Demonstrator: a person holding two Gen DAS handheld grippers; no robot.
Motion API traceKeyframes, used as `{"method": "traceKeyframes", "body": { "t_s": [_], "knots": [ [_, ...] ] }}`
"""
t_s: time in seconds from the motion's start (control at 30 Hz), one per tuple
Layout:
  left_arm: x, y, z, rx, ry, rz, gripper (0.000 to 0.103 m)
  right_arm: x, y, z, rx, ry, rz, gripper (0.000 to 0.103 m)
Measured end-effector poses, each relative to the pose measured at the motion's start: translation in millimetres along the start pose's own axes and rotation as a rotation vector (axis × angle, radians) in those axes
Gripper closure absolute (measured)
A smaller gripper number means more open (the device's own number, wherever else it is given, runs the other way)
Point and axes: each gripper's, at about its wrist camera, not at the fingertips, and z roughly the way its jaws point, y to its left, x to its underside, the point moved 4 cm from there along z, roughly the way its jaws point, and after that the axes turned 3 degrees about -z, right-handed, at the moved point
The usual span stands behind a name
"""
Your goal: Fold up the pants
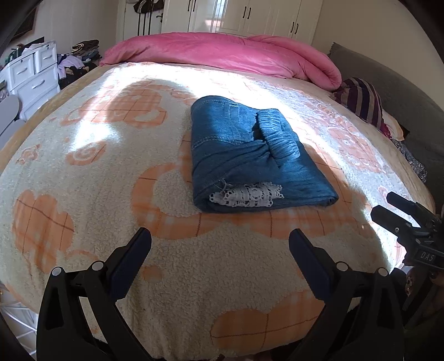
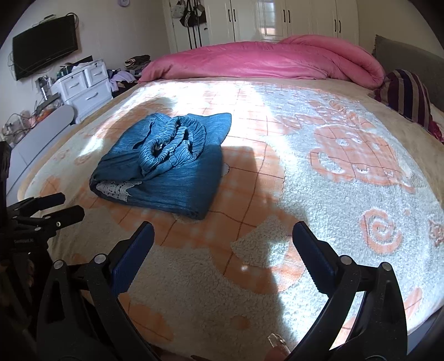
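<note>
Blue denim pants (image 1: 249, 155) lie folded, white lace, perhaps trim, peeking out.

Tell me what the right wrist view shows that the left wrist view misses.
Only the right wrist view shows the black wall-mounted television and the gathered elastic waistband opening. Only the left wrist view shows the stitched seam side of the folded pants. Both show the folded blue denim pants with white lace trim on the cream-and-orange fleece blanket, the pink comforter, and both grippers open, holding nothing.

Sunlit fleece blanket with orange patterns (image 2: 319, 194) covers the bed; white wardrobe doors (image 2: 305, 16) behind, black wall-mounted television (image 2: 44, 43) left.
</note>
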Motion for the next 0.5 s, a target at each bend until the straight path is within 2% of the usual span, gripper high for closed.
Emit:
{"method": "traceKeyframes", "body": {
  "t_s": [0.13,0.5],
  "knots": [
    [-0.5,0.2,0.2,-0.002,0.008,0.005,0.004,-0.4,0.2,-0.1,-0.017,0.003,0.01,0.009],
    [0.1,-1.5,-0.7,-0.008,0.017,0.011,0.004,0.6,-10.0,-8.0,0.002,-0.007,0.027,0.009]
  ]
}}
